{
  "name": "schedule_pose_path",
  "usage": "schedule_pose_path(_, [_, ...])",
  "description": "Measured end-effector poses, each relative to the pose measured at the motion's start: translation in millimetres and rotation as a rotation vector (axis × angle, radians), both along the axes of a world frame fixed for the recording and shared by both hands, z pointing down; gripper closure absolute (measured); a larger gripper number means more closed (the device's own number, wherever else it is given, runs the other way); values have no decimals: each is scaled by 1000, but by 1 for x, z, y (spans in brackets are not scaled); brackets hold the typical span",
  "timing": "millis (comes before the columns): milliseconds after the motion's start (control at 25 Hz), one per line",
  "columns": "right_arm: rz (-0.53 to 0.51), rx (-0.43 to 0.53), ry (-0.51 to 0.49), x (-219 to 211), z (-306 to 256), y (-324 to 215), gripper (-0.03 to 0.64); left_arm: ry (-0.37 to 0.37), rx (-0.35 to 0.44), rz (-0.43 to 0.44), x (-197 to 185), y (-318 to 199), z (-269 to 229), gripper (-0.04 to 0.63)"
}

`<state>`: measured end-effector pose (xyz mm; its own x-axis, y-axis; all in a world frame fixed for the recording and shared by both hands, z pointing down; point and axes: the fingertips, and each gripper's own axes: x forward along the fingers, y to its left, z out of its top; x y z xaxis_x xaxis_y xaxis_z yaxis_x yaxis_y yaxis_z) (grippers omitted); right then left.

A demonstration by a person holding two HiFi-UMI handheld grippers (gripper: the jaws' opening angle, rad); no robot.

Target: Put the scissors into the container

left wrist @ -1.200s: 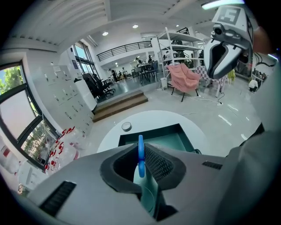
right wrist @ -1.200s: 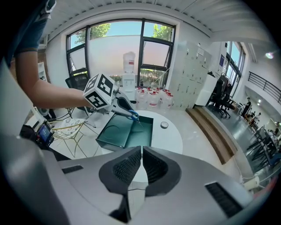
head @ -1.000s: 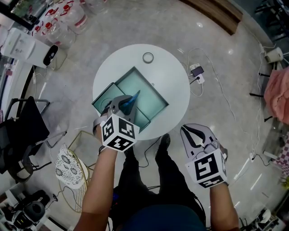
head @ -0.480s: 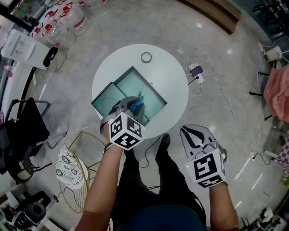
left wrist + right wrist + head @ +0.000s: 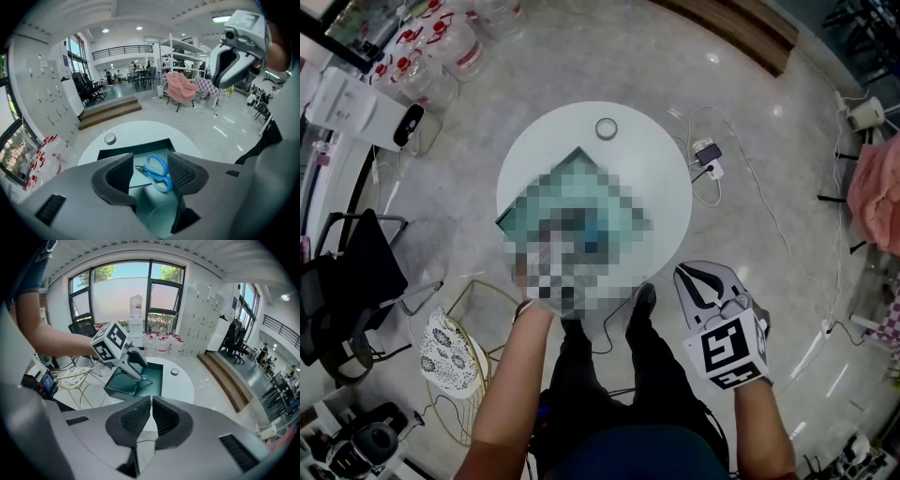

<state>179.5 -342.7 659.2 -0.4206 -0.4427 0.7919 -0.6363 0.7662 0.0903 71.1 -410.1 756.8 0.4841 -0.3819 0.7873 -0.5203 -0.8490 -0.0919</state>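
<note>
Now: left gripper (image 5: pixel 151 165) just opened wide, ribbed pads (image 5: pixel 181 171) clear of blue-looped scissors (image 5: pixel 157 171) flat in teal rectangular container (image 5: pixel 140 147); right gripper (image 5: pixel 151 416) closed, empty.

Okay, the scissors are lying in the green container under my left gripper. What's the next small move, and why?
Probably lift the left gripper straight up and back out of the container. Its jaws have just been opening and stand apart. The scissors lie flat on the container floor between them, apparently clear of both pads, so the release looks done.
</note>
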Motion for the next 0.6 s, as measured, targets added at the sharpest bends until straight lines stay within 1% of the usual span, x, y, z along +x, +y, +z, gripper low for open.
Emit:
schedule_pose_path(160, [2,4,-8,-8,-8,-2,577,18,-53,40,-2,6,-11,293])
schedule_pose_path(240, [-2,15,-6,-12,-14,-3,578,13,-53,52,-5,7,-18,262])
schedule_pose_path(360, [-5,26,-4,-18,-25,-4,577,3,-22,50,-13,4,-34,255])
schedule_pose_path(600, [-1,59,-8,-28,-57,-6,577,41,83,30,-32,2,-101,258])
